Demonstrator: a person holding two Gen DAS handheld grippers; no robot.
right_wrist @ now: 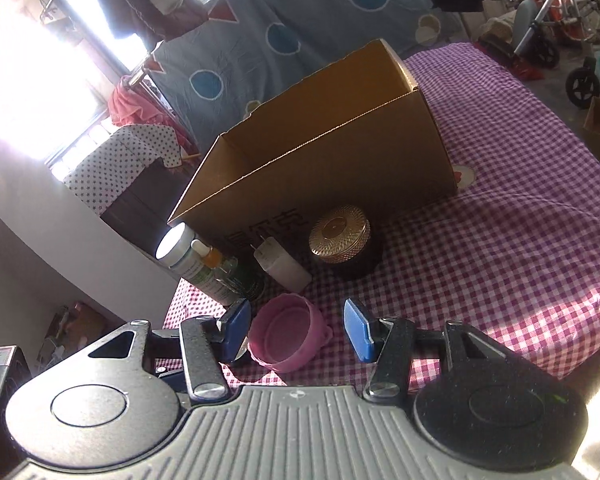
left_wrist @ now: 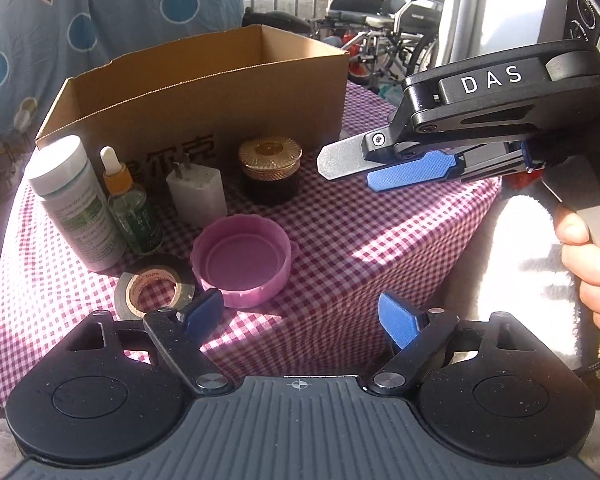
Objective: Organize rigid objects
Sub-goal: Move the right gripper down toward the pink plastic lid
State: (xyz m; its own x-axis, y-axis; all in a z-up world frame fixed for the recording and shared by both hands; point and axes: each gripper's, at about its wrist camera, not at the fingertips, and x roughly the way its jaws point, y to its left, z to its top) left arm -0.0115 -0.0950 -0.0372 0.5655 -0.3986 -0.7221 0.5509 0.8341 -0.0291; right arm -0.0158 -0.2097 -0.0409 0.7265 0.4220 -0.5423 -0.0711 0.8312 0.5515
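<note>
On the checked cloth [left_wrist: 380, 240] stand a white bottle [left_wrist: 76, 204], a dropper bottle [left_wrist: 128, 208], a white charger plug [left_wrist: 196, 192] and a gold-lidded dark jar [left_wrist: 270, 168], all in front of an open cardboard box [left_wrist: 204, 92]. Nearer lie a pink lid [left_wrist: 242, 264], hollow side up, and a roll of black tape [left_wrist: 152, 288]. My left gripper [left_wrist: 300, 314] is open just short of the lid, holding nothing. My right gripper [left_wrist: 356, 170] hovers open to the right of the jar. In the right wrist view the pink lid [right_wrist: 288, 336] shows between the right gripper's [right_wrist: 298, 330] pads, untouched.
A hand [left_wrist: 592, 272] holds the right gripper's handle at the right edge. The cloth drops off at its left and right sides. A blue patterned sheet [left_wrist: 100, 20] hangs behind the box, and a wheelchair [left_wrist: 384, 12] stands at the back right.
</note>
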